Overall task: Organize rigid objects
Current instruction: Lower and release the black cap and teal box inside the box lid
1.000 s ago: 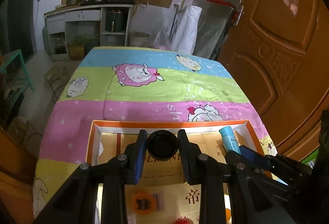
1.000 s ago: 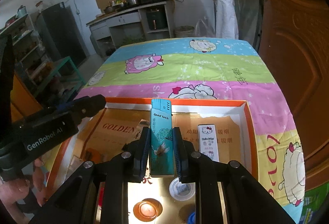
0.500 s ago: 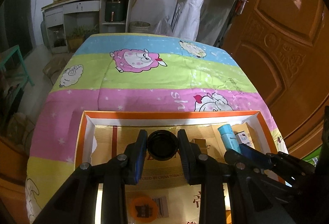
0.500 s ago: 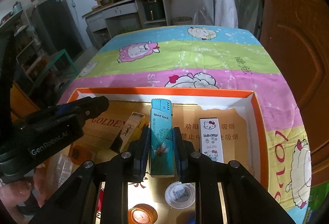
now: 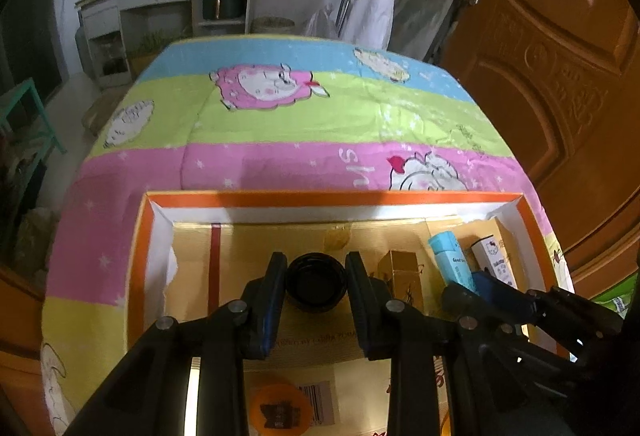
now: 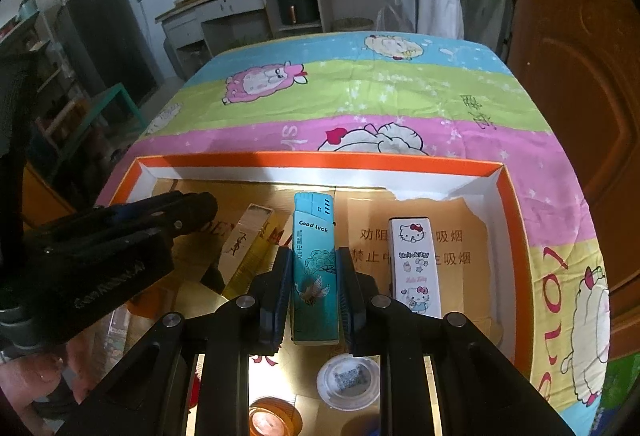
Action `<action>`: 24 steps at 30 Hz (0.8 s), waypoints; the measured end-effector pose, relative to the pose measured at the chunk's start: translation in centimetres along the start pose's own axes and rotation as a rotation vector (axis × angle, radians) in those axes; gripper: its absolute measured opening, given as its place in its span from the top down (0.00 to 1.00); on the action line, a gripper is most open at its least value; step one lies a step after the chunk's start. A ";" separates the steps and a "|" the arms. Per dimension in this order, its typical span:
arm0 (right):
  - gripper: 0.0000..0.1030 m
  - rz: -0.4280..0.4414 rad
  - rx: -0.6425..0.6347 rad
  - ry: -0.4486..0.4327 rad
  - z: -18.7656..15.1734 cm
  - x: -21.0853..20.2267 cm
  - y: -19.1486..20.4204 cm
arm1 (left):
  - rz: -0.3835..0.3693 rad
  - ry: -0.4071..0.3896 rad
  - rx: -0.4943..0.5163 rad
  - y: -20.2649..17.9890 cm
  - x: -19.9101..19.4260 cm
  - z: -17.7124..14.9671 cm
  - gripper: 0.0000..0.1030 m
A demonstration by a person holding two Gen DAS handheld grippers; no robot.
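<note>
My left gripper (image 5: pixel 316 268) is shut on a small round black jar (image 5: pixel 316 282), held over the orange-rimmed cardboard box (image 5: pixel 328 198). In the right wrist view my right gripper (image 6: pixel 314 260) is shut on a teal "Good luck" lighter (image 6: pixel 314 260), upright between the pads above the same box (image 6: pixel 320 158). The lighter (image 5: pixel 450 260) and the right gripper's black body also show at the right of the left wrist view. The left gripper's body (image 6: pixel 100 256) fills the left side of the right wrist view.
Inside the box lie a white Hello Kitty lighter (image 6: pixel 416 264), a gold packet (image 6: pixel 246 248), a white round lid (image 6: pixel 348 380) and an orange round lid (image 5: pixel 280 410). The box rests on a striped cartoon-sheep cloth (image 5: pixel 280 124). A wooden door (image 5: pixel 560 56) stands at right.
Both grippers have sunk toward the box with their objects still held; the box looks larger and its far rim sits higher in both views.
</note>
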State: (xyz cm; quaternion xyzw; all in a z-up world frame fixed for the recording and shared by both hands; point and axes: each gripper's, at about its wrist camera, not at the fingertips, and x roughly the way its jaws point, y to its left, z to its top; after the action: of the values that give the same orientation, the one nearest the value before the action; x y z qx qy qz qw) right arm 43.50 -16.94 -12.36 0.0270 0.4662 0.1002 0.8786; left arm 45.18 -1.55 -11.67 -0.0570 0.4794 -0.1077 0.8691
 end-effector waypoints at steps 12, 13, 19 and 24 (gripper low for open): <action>0.78 -0.025 -0.023 0.031 -0.1 0.6 0.3 | -0.011 0.020 -0.009 0.2 0.4 -0.2 0.70; 0.78 -0.027 -0.025 0.033 -0.1 0.7 0.3 | -0.010 0.020 -0.009 0.2 0.5 -0.1 0.70; 0.78 -0.028 -0.021 0.032 -0.1 0.6 0.4 | -0.012 0.020 -0.010 0.1 0.6 -0.1 0.67; 0.75 -0.025 -0.014 0.033 -0.1 0.7 0.3 | -0.005 0.018 -0.008 0.0 0.6 0.0 0.54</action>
State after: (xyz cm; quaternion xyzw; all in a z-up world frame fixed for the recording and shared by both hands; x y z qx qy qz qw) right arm 43.78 -16.51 -12.93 0.0132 0.4801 0.0928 0.8722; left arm 45.46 -1.66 -12.16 -0.0608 0.4873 -0.1085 0.8644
